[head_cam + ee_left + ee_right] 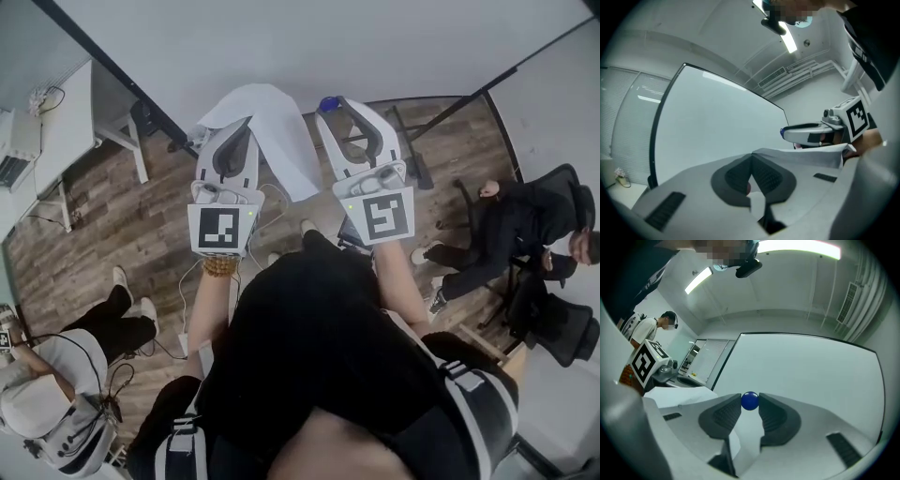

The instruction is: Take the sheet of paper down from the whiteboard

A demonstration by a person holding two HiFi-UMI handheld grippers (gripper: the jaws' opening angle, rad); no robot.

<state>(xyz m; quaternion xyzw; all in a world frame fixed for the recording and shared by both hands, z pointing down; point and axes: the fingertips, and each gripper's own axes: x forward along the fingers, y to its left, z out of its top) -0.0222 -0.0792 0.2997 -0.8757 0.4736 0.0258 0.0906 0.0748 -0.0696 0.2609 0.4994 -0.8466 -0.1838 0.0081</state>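
Note:
The white sheet of paper (277,131) hangs off the whiteboard (309,42), with one edge pinched in my left gripper (239,127). In the left gripper view the jaws of that gripper (751,160) are shut on the paper (806,157), which spreads to the right. My right gripper (337,101) sits just right of the sheet, shut on a small blue round magnet (326,104). The right gripper view shows the magnet (750,401) squeezed between the tips of that gripper (750,396), in front of the bare whiteboard (806,376). The paper (675,397) lies to its left.
One person sits on a black chair (511,230) at the right, and another person (56,394) crouches at the lower left. A white table (66,127) stands at the left. The whiteboard's stand legs (412,155) rest on the wood floor below the board.

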